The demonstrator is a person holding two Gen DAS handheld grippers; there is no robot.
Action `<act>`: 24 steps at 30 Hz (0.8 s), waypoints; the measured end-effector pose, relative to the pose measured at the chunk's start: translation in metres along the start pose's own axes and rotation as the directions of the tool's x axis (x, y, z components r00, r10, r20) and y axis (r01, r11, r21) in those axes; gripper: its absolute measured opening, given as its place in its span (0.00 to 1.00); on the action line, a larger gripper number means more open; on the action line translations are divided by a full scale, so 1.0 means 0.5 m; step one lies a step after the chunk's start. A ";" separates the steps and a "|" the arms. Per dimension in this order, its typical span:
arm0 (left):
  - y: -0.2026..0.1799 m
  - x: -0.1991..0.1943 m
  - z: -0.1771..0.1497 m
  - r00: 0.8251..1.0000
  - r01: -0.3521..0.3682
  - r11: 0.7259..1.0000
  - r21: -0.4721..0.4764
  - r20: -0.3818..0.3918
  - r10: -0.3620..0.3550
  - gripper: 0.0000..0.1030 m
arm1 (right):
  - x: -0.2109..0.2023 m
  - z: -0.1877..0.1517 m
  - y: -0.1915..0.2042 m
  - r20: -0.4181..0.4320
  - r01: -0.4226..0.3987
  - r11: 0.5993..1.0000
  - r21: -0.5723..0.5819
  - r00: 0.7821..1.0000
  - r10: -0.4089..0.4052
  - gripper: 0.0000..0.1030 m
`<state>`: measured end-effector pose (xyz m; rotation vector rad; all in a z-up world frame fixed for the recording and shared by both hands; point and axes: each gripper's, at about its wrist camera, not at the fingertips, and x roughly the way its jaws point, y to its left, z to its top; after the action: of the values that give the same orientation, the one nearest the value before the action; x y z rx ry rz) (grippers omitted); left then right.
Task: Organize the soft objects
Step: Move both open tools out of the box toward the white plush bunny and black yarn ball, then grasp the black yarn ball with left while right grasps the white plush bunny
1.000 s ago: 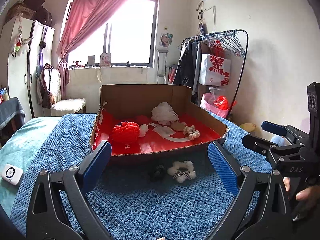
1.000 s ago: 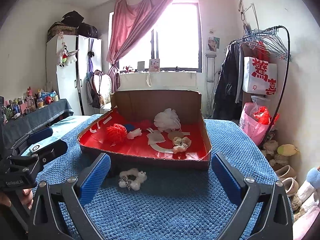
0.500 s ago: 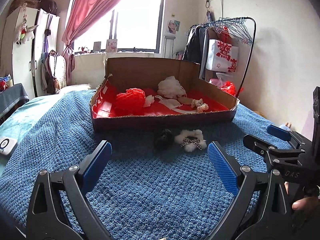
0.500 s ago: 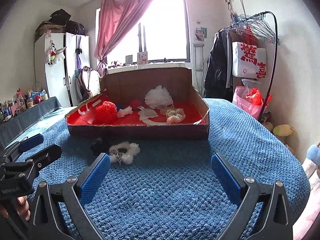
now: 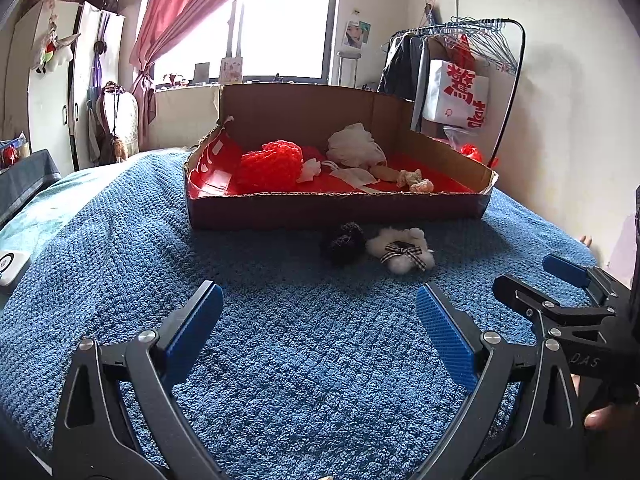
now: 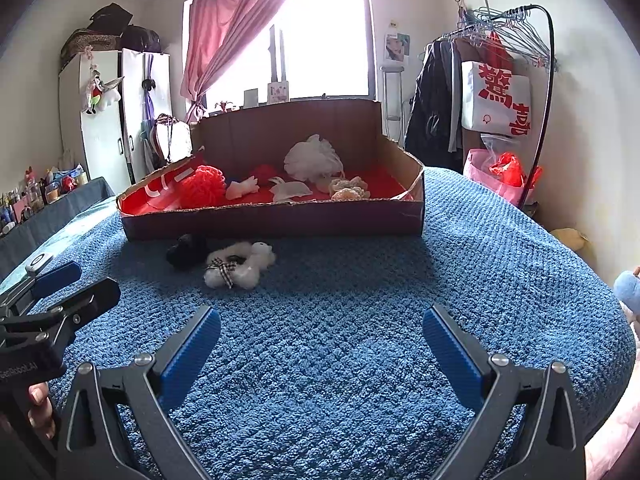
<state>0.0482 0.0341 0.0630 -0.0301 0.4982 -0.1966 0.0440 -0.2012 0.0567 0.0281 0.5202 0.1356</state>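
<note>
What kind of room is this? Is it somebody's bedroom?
Most likely a bedroom. The work surface looks like a bed under a blue blanket, a clothes rack with hangers stands by the wall, and a white wardrobe sits beside the curtained window.

"DAS" marks the right tongs [image 5: 576,280]; red "惊喜" on the hanging white bag [image 5: 456,94].

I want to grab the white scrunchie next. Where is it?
The white scrunchie lies on the blue blanket just outside the box's front wall, touching the black scrunchie on its left.
</note>
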 end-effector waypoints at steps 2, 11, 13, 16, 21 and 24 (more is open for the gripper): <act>0.001 0.001 -0.001 1.000 -0.001 1.000 -0.002 -0.004 0.001 0.96 | 0.002 -0.002 0.001 -0.004 0.001 1.000 -0.001 1.000 -0.001 1.00; 0.004 0.008 -0.003 1.000 -0.004 1.000 -0.002 -0.019 0.004 0.96 | 0.008 -0.004 0.003 -0.015 0.000 1.000 -0.007 1.000 -0.001 1.00; 0.004 0.008 -0.002 1.000 -0.003 1.000 -0.003 -0.021 0.003 0.96 | 0.009 -0.003 0.004 -0.015 0.001 1.000 -0.007 1.000 -0.001 1.00; 0.007 0.008 0.000 1.000 -0.005 1.000 -0.004 -0.024 0.005 0.96 | 0.010 0.000 0.002 -0.016 -0.004 1.000 -0.004 1.000 0.004 1.00; 0.014 0.011 0.013 0.999 0.004 1.000 -0.011 -0.033 -0.005 0.96 | 0.019 0.015 -0.002 -0.032 -0.033 0.999 0.009 0.999 0.033 1.00; 0.019 0.019 0.024 0.998 0.027 1.000 -0.013 -0.051 -0.028 0.96 | 0.026 0.027 -0.003 -0.043 -0.055 0.998 0.010 0.998 0.055 1.00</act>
<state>0.0638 0.0414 0.0685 -0.0445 0.5500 -0.2213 0.0621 -0.2010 0.0618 0.0484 0.5639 0.1882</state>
